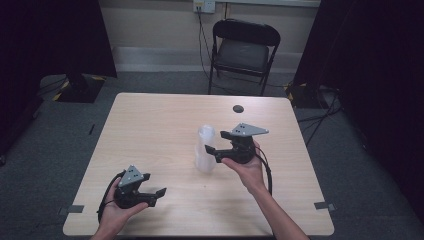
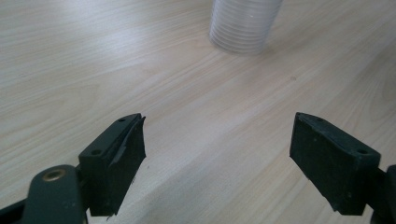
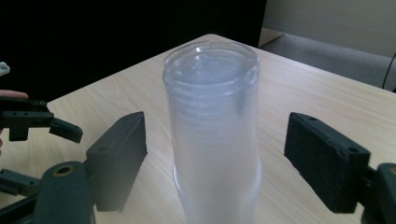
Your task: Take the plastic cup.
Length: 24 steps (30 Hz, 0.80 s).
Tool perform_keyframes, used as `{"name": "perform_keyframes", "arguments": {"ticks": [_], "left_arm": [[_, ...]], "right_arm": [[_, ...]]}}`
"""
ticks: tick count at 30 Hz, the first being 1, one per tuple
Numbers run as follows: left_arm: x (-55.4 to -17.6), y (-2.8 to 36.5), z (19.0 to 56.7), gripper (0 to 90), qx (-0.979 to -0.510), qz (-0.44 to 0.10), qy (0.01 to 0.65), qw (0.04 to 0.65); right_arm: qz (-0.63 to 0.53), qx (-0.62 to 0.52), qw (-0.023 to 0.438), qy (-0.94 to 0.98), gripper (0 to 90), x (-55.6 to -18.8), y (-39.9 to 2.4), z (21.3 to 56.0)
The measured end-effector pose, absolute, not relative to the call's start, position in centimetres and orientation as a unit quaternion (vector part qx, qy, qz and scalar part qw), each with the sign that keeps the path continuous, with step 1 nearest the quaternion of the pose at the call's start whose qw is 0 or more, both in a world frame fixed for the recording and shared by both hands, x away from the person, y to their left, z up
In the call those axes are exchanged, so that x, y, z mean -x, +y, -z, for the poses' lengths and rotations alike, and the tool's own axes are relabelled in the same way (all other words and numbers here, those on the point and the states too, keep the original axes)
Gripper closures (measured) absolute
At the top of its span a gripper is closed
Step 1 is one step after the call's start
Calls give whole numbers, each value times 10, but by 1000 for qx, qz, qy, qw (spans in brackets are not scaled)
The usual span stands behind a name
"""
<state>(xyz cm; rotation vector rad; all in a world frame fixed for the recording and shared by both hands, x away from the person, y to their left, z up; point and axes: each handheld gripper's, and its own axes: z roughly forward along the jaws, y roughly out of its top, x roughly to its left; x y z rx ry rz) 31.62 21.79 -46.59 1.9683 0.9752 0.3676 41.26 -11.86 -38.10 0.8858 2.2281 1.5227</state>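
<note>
A tall stack of clear plastic cups (image 1: 206, 149) stands upright near the middle of a pale wooden desk (image 1: 150, 130), with the right claw (image 1: 214, 151) brought level around its upper part. In the right gripper view the stack (image 3: 212, 135) rises between the two black jaws, which stand apart from its walls on either side; nothing is pinched yet.

The chief hazard, on this showing, is the stack itself: tall, light and narrow at the foot, it would likely topple if one jaw met it before the other or if the claw came in off-centre. A squeeze set high on the stack may well lift off a few top cups rather than the whole column, and thin ribbed plastic could buckle or slip under too hard a close.

The left claw (image 1: 159, 193) rests low near the front edge of the desk, well apart from the stack, its jaws spread wide and holding nothing; its own view looks across bare wood toward the foot of the stack (image 2: 243, 25). It is too far off to steady the cups should they tip.

Beyond the desk a black folding chair (image 1: 243, 50) stands against the wall, cables trailing on the grey floor. A small dark round mark (image 1: 238, 108) sits near the far edge. Nothing lies between either claw and the cups.
</note>
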Motion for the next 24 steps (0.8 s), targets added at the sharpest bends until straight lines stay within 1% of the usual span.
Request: {"name": "perform_keyframes", "arguments": {"ticks": [3,6,10,15,24], "left_arm": [[-316,218,466,180,-794,-146,393,440],[-316,218,466,180,-794,-144,393,440],[-316,217,467,179,-795,-143,391,441],[-315,218,466,179,-797,-143,387,441],[-315,219,466,180,-797,-144,387,441]], "right_arm": [[-530,-303,149,778,173,-419,-112,383],[-535,-298,148,776,163,-425,-107,383],[-540,-293,144,776,175,-429,-102,385],[-528,-292,137,786,219,-435,-95,394],[-511,-306,132,793,228,-442,-89,413]]}}
